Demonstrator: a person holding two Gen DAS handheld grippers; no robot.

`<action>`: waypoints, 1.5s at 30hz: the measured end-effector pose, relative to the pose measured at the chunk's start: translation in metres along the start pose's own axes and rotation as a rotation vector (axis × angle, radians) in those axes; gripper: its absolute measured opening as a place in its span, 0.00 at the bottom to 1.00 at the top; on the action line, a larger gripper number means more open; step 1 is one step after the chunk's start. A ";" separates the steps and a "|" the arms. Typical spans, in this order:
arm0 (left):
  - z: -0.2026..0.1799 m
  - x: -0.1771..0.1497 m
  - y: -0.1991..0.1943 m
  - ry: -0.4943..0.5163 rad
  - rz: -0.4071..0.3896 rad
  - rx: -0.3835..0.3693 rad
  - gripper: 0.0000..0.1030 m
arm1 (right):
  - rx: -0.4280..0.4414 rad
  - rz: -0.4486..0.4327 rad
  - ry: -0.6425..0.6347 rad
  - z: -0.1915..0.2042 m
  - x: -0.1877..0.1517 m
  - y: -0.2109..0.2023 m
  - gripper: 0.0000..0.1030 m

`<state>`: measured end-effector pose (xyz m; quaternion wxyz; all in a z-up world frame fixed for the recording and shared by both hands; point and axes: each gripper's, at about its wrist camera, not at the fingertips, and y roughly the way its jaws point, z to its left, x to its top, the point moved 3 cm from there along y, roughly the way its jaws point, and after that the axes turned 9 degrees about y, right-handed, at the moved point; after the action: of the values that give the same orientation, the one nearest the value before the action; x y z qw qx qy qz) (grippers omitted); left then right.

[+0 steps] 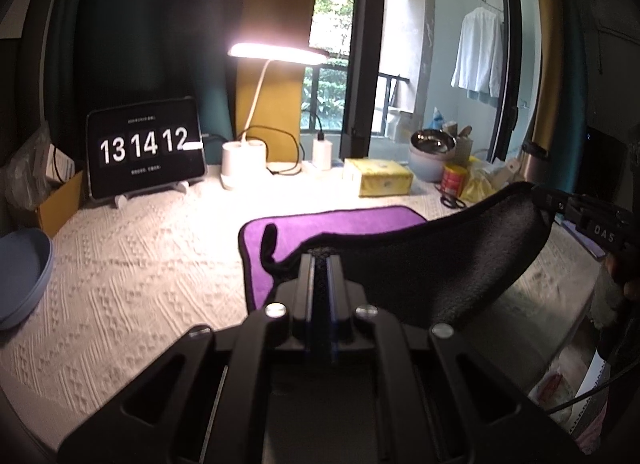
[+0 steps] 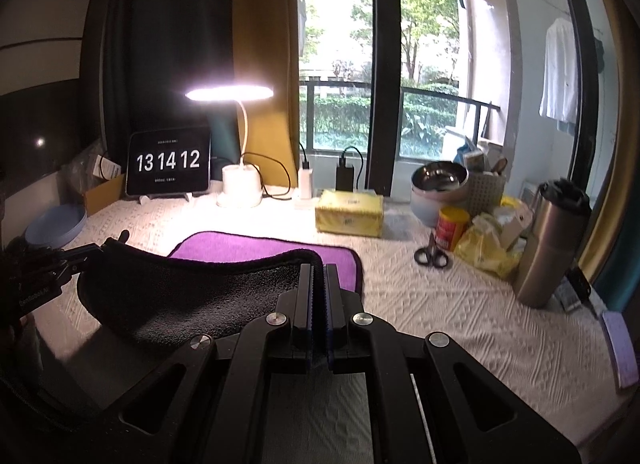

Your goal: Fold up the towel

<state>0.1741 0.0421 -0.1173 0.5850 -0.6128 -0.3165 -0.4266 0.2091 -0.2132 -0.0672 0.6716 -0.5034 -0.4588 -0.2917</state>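
Right wrist alone shows scissors [image 2: 431, 254], both grippers pinch towel [image 2: 192, 304]

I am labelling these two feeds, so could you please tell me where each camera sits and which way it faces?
Left wrist: on the left gripper, looking along its shut fingers across the towel toward the clock and lamp; the right gripper shows at right.
Right wrist: on the right gripper, facing the window; the scissors lie to the right, the left gripper shows at left.
Shared: towel, clock, lamp, yellow pack.
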 end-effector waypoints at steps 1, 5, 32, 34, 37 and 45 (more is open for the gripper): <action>0.001 0.003 0.001 0.002 -0.005 0.001 0.06 | 0.003 -0.006 -0.001 0.000 0.004 0.002 0.05; 0.007 0.016 0.009 0.009 -0.021 0.006 0.05 | 0.009 -0.020 -0.011 0.001 0.016 0.011 0.05; 0.045 0.067 0.092 0.040 -0.044 0.070 0.06 | -0.049 -0.039 -0.056 -0.004 0.056 0.101 0.05; 0.047 0.069 0.100 0.035 -0.032 0.065 0.06 | -0.058 -0.031 -0.052 -0.007 0.059 0.111 0.05; 0.050 0.072 0.115 0.027 -0.015 0.061 0.06 | -0.064 -0.010 -0.044 -0.013 0.060 0.127 0.05; 0.056 0.070 0.159 0.029 0.075 0.030 0.06 | -0.135 0.043 -0.094 -0.017 0.051 0.175 0.05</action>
<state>0.3539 0.0712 -0.1235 0.6144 -0.6090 -0.2912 -0.4085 0.3848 -0.1689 -0.0930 0.6200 -0.5703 -0.4583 -0.2835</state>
